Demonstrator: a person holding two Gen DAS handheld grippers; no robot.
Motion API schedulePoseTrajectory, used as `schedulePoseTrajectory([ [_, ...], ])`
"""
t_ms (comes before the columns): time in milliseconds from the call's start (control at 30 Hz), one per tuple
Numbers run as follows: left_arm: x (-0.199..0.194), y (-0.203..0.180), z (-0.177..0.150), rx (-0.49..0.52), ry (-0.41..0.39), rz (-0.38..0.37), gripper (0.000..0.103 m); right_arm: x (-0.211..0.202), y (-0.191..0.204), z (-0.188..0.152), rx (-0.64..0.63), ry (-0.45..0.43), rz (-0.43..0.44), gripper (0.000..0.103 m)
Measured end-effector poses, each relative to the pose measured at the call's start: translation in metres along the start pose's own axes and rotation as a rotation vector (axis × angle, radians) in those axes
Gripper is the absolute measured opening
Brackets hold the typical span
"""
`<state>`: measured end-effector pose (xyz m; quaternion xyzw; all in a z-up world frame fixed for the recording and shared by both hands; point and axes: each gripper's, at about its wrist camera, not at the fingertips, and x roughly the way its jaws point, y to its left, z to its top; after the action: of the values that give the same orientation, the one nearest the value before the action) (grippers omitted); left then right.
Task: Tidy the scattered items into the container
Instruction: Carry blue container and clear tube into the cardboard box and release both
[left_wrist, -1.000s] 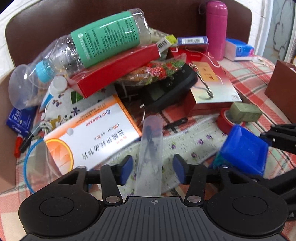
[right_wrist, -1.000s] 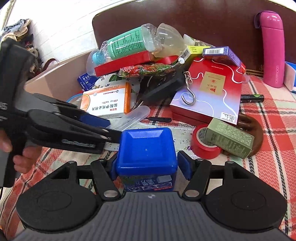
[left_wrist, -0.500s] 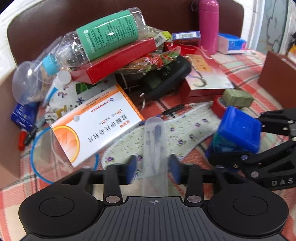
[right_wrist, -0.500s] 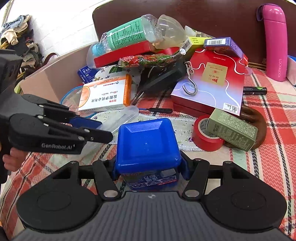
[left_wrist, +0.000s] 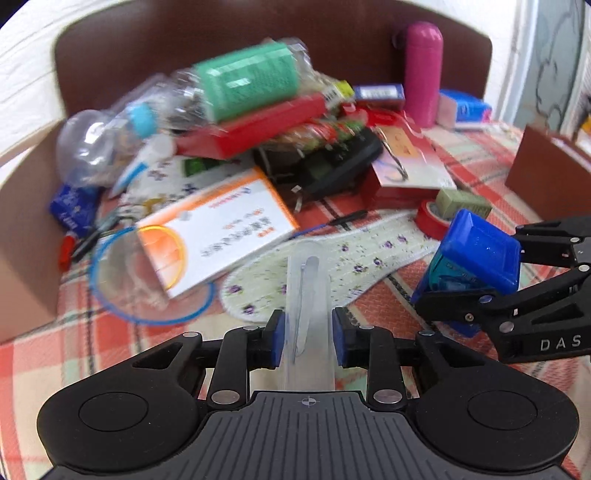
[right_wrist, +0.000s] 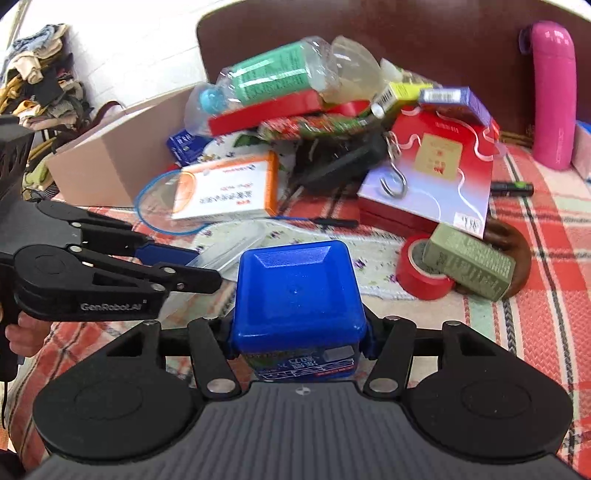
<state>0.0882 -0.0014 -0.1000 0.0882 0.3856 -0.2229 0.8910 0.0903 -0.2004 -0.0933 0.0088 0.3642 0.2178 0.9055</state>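
1. Between my left gripper's (left_wrist: 306, 328) blue pads in the left wrist view sits a clear plastic tube case (left_wrist: 306, 295) with a thin tool inside; the jaws are closing and the pads look pressed on its sides, pinching near one end so the rest juts forward over the floral insole (left_wrist: 332, 262).
2. Beyond it the clutter is heaped on the checked counter (left_wrist: 110, 332): an orange-and-white medicine box (left_wrist: 218, 229) leaning on a blue-rimmed clear lid (left_wrist: 147, 284), and a green-labelled bottle (left_wrist: 207, 88) on a red box (left_wrist: 255, 125). The picture is blurred, so finer detail escapes me.
3. The cardboard box (left_wrist: 22, 229) at the left edge is, I judge, the container, which would be why the pile crowds against it.
4. In the right wrist view, my right gripper (right_wrist: 297, 332) clamps a blue-lidded square tub (right_wrist: 295, 291) by its opposite walls, jaws spread wide to fit it, lid facing the camera.
5. To its left the left gripper reaches across with the tube case. Red tape (right_wrist: 421, 273) and an olive box (right_wrist: 469, 262) lie apart on the right, near the red gift box (right_wrist: 432, 173) with a steel hook (right_wrist: 395, 181) on it.
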Motion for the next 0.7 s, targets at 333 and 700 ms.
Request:
schedulePoseTrajectory([
  [333,-0.081,0.048,-0.005,-0.081,-0.15,0.1,0.025,-0.002,0.056,0.041,-0.138,-0.023,0.127,0.062],
  [700,-0.14,0.15,0.023,-0.222,-0.24,0.312,0.025,0.034,0.159,0.148,-0.365,-0.034,0.271,0.062],
])
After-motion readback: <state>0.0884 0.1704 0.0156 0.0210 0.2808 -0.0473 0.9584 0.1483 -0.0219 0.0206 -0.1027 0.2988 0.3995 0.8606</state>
